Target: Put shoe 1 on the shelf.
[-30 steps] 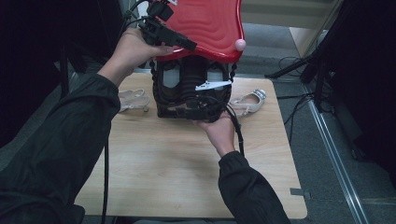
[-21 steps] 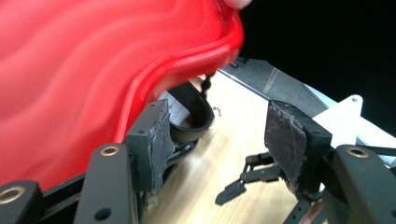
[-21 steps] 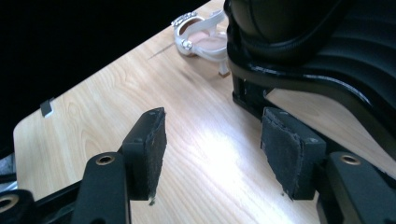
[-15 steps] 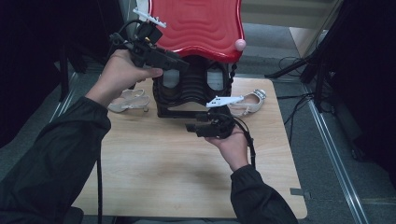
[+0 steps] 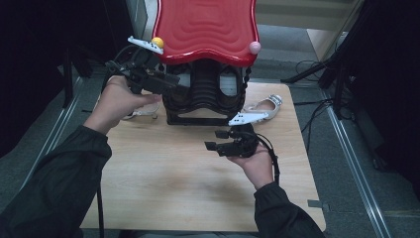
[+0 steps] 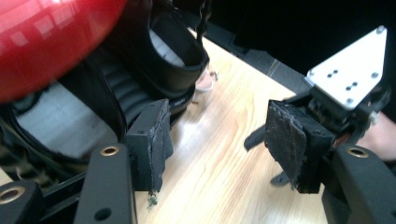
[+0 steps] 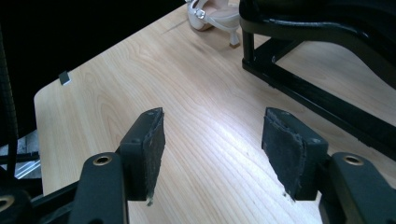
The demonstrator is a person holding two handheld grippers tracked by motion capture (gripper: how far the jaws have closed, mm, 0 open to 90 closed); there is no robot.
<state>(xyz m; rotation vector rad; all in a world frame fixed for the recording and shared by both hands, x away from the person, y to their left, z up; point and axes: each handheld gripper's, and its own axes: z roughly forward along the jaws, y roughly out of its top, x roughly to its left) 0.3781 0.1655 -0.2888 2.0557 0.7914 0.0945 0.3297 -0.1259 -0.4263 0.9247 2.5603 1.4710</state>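
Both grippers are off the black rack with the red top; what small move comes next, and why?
Probably the left gripper swings toward the left shoe: both it and the right gripper are open and empty, apart from the rack, and that shoe lies just below the left hand.

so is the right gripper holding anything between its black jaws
No, the right gripper is open, its jaws standing apart with just the light wooden table showing between them.

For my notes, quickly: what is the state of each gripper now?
Left gripper: open, fingers hold nothing.
Right gripper: open, fingers hold nothing.
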